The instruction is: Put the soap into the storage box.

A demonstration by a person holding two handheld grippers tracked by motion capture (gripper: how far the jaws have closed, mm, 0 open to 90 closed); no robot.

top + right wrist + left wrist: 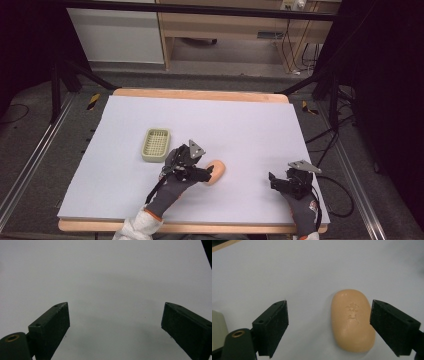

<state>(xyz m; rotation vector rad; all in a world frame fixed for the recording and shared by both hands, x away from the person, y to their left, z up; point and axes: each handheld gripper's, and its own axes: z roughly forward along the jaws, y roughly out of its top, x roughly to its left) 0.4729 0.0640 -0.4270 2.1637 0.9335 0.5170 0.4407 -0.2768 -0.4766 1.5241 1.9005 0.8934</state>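
Observation:
An orange oval bar of soap (215, 171) (352, 320) lies flat on the white table sheet (210, 125), with a stamped mark on its top. My left gripper (204, 175) (329, 325) is open and low over it. The soap sits between the jaws, close to the right one, with a wide gap to the left one. A pale green ridged soap dish (156, 145) stands just left of that gripper; its corner (217, 327) shows in the left gripper view. My right gripper (277, 182) (115, 325) stands open over bare sheet near the front right, holding nothing.
The wooden table edge (200, 93) runs along the far side and the front. Black frame bars (65, 75) and cables (330, 135) flank the table. A wooden cabinet (225, 25) stands beyond it.

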